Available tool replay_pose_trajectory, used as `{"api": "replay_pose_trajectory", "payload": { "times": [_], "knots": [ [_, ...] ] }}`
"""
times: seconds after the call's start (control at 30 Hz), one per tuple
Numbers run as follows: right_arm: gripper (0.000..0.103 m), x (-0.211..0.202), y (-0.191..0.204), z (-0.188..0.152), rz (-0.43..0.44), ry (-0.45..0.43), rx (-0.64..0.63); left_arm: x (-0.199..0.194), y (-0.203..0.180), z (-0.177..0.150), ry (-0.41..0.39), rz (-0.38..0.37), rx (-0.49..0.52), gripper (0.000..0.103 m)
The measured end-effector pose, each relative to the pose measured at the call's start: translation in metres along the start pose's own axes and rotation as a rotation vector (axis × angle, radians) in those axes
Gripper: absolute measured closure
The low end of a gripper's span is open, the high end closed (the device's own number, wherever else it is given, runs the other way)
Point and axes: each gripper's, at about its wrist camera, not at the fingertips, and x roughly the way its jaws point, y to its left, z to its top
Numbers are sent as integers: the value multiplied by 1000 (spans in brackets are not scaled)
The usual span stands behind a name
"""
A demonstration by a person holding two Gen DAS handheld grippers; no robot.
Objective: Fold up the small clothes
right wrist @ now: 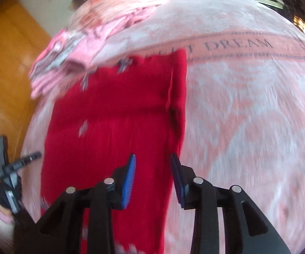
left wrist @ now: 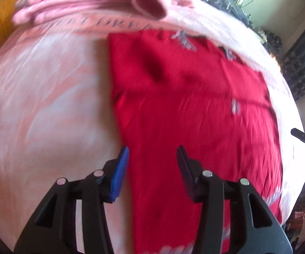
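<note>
A red garment (left wrist: pixel 184 110) with small grey marks lies flat and lengthwise on a pink-white blanket (left wrist: pixel 46 105). My left gripper (left wrist: pixel 153 155) hovers open over the garment's near left edge, with nothing between the blue pads. In the right wrist view the same red garment (right wrist: pixel 114 122) has a folded strip along its right side. My right gripper (right wrist: pixel 152 160) is open above its near right edge and holds nothing. The left gripper (right wrist: pixel 20 146) shows at the far left, open, in a gloved hand (right wrist: pixel 8 194). Both views are motion-blurred.
A pile of pink and grey clothes (left wrist: pixel 84 2) lies at the blanket's far end, also seen as the pile (right wrist: pixel 82 48). The blanket carries a printed band reading "DREAM" (right wrist: pixel 239 44). A wooden floor (right wrist: pixel 6 67) lies beyond the left edge. Dark clutter (left wrist: pixel 296 72) stands at the right.
</note>
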Motion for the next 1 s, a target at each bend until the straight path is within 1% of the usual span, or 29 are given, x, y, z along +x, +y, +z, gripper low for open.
{"api": "replay_pose_trajectory", "payload": {
  "times": [0.07, 0.13, 0.2, 0.23, 0.37, 0.43, 0.5, 0.6, 0.67, 0.73, 0.83, 0.9, 1.0],
  "knots": [
    [67, -9, 10, -41, 11, 48, -42, -16, 20, -39, 50, -30, -34, 56],
    [67, -17, 15, -81, 32, 89, -65, -28, 34, -77, 95, -34, -54, 56],
    [67, -20, 21, -110, 37, 112, -67, -39, 41, -110, 122, -41, -72, 56],
    [67, -23, 23, -125, 38, 120, -60, -41, 43, -120, 131, -54, -82, 56],
    [66, -30, 30, -161, 43, 113, -36, -44, 38, -161, 165, -119, -109, 56],
    [66, -32, 31, -171, 49, 106, -24, -43, 28, -174, 177, -149, -94, 56],
    [66, -32, 37, -178, 37, 96, -24, -41, 19, -183, 188, -167, -78, 54],
    [66, -35, 40, -186, 27, 82, -18, -36, 12, -189, 191, -158, -65, 52],
    [66, -37, 41, -190, 27, 79, -14, -35, 10, -191, 179, -143, -60, 52],
    [66, -40, 40, -193, 21, 77, -16, -34, 10, -194, 170, -152, -77, 49],
    [66, -43, 34, -196, -3, 77, -10, -33, 7, -197, 165, -181, -106, 49],
    [65, -46, 32, -196, -1, 73, -2, -33, 6, -200, 172, -212, -121, 49],
    [65, -50, 32, -198, 3, 62, -11, -30, 8, -202, 185, -278, -167, 49]
  ]
}}
